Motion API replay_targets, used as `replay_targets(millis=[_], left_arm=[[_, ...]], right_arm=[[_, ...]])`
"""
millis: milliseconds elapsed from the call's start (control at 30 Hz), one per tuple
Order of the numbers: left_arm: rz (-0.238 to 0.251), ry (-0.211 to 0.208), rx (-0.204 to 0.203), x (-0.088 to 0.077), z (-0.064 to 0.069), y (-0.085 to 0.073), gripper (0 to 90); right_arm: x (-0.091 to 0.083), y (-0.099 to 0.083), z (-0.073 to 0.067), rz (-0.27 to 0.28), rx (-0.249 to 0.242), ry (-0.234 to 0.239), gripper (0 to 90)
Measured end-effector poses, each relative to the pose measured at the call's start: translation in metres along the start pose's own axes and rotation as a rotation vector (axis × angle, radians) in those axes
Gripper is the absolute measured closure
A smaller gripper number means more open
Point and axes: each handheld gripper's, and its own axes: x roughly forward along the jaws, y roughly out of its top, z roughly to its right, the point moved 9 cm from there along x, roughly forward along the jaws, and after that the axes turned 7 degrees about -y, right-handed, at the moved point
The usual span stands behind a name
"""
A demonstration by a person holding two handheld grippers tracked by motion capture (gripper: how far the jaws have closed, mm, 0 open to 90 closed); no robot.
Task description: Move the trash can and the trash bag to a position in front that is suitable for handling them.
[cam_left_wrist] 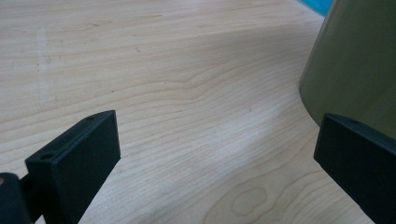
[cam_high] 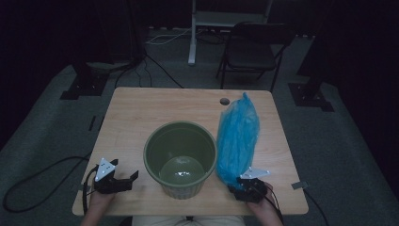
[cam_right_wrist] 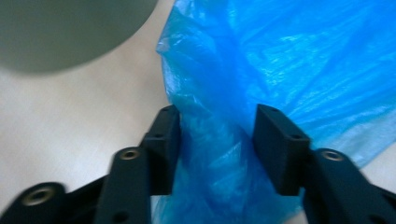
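Observation:
A green plastic bucket [cam_high: 151, 141] stands upright at the front middle of the wooden table [cam_high: 141, 106]; it looks empty, with a shiny bottom. A long blue plastic bag [cam_high: 238, 129] lies right of it, stretching toward the far edge. My right gripper [cam_high: 239, 182] is at the bag's near end. In the right gripper view, its jaws [cam_right_wrist: 217, 135] press on bunched blue plastic [cam_right_wrist: 289, 56], with the bucket's wall [cam_right_wrist: 65, 28] off to the upper left. My left gripper [cam_high: 133, 179] rests low at the front left, open and holding nothing [cam_left_wrist: 217, 140], with the bucket's side [cam_left_wrist: 355, 60] just beyond its right jaw.
A small round cable hole [cam_high: 225, 101] sits near the table's far edge. Behind the table stand a dark folding chair [cam_high: 254, 49] and a white frame [cam_high: 193, 33]. Black stands and cables lie on the grey floor at both sides.

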Motion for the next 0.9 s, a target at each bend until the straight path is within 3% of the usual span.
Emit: replay_targets(millis=[200, 267, 367, 433, 467, 533, 567, 600, 633, 733, 767, 800, 833, 900], left_arm=[[0.002, -0.003, 0.0, -0.001, 0.0, -0.003, 1.0], [0.0, -0.006, -0.004, -0.001, -0.001, -0.004, 1.0], [0.004, -0.011, -0.009, -0.001, 0.0, -0.004, 0.9], [0.005, -0.018, -0.006, -0.001, 0.001, -0.003, 0.9], [0.004, -0.016, -0.004, -0.001, 0.001, -0.004, 0.9], [0.002, -0.02, -0.006, -0.001, 0.0, -0.004, 1.0], [0.002, -0.02, -0.006, -0.001, 0.0, -0.004, 1.0], [0.005, -0.02, -0.008, 0.0, -0.001, -0.004, 1.0], [0.007, -0.019, -0.011, 0.0, -0.001, -0.003, 1.0], [0.014, -0.016, -0.01, 0.0, -0.002, -0.002, 1.0], [0.014, -0.016, -0.01, 0.0, -0.002, -0.002, 1.0], [0.015, -0.014, -0.006, 0.001, -0.003, -0.001, 1.0], [0.014, -0.011, -0.005, 0.0, -0.003, -0.001, 1.0], [0.015, -0.013, -0.006, 0.0, -0.003, -0.001, 0.9]], right_arm=[[-0.024, -0.018, -0.01, -0.018, 0.023, 0.071, 39.2], [-0.039, -0.015, -0.011, 0.019, 0.032, 0.106, 35.9], [-0.061, 0.001, -0.004, 0.102, 0.065, 0.118, 24.6], [-0.072, 0.018, 0.018, 0.159, 0.068, 0.051, 19.8], [-0.072, 0.018, 0.018, 0.159, 0.068, 0.051, 19.8], [-0.071, 0.03, 0.041, 0.186, 0.103, -0.005, 19.8], [-0.071, 0.03, 0.041, 0.186, 0.103, -0.005, 19.8], [-0.067, 0.035, 0.055, 0.194, 0.132, -0.037, 19.7], [-0.054, 0.045, 0.085, 0.192, 0.184, -0.101, 19.4], [-0.028, 0.055, 0.128, 0.165, 0.245, -0.178, 19.4], [-0.028, 0.055, 0.128, 0.165, 0.245, -0.178, 19.4], [-0.019, 0.058, 0.14, 0.153, 0.266, -0.197, 19.5], [0.0, 0.062, 0.161, 0.131, 0.3, -0.235, 19.8], [0.016, 0.064, 0.176, 0.106, 0.327, -0.256, 20.1]])
